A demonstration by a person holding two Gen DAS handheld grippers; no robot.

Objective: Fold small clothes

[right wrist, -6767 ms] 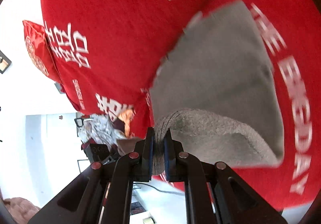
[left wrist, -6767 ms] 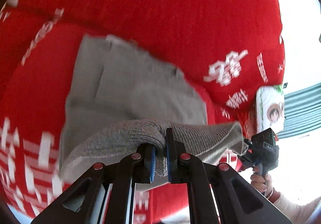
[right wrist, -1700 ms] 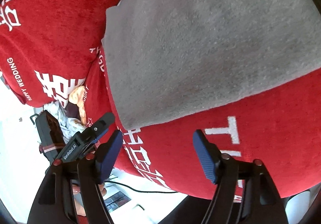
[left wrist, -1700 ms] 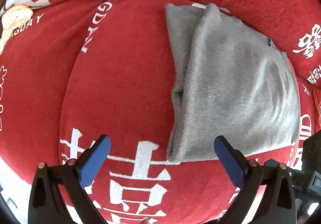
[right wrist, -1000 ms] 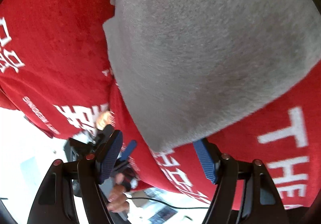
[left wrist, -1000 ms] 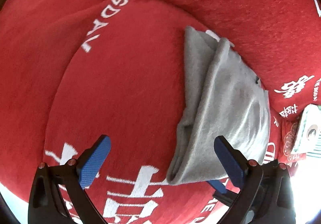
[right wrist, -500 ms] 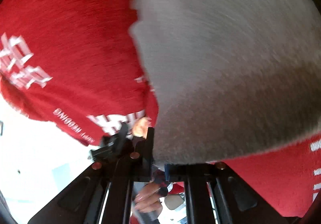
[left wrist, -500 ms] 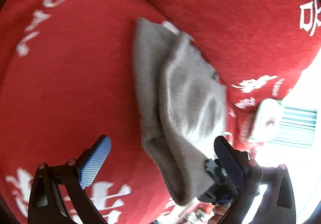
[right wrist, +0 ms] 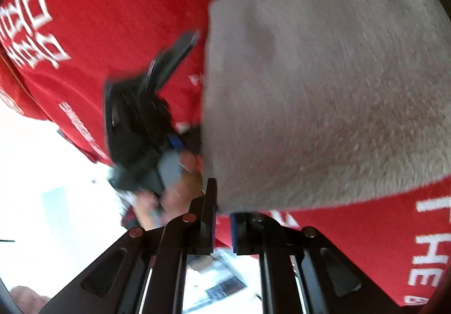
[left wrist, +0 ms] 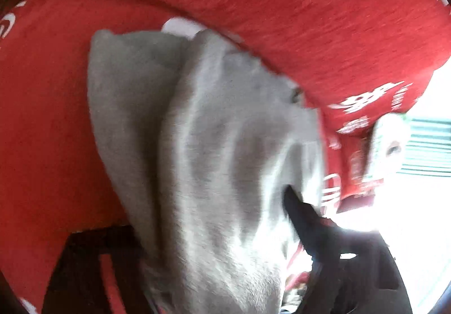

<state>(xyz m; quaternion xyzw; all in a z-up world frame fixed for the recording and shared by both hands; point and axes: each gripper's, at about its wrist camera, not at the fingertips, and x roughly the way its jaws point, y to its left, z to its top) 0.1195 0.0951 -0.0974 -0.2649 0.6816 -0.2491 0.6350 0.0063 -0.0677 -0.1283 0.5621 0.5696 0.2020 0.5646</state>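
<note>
A folded grey fleece garment (left wrist: pixel 220 159) lies on the red sofa cushion, its near end raised off the seat. It fills the upper right of the right wrist view (right wrist: pixel 324 88). My right gripper (right wrist: pixel 222 218) pinches the garment's lower corner between its blue pads, and its jaws are easing open slightly. My left gripper (left wrist: pixel 203 229) is closing with the raised end of the garment between its spread fingers, in a blurred picture. In the right wrist view the left gripper (right wrist: pixel 191 86) sits at the garment's left edge, fingers still wide apart.
The red sofa (left wrist: pixel 310 18) with white lettering runs behind and under the garment (right wrist: pixel 98 18). A white cushion (left wrist: pixel 389 142) lies at the sofa's right end by a bright window. A person's hand (right wrist: pixel 183 181) holds the left gripper. Pale floor shows below the seat edge.
The right gripper shut on the garment's corner and raised it slightly. The left gripper swung in toward the garment's end, and its fingers have come closer together around the cloth.
</note>
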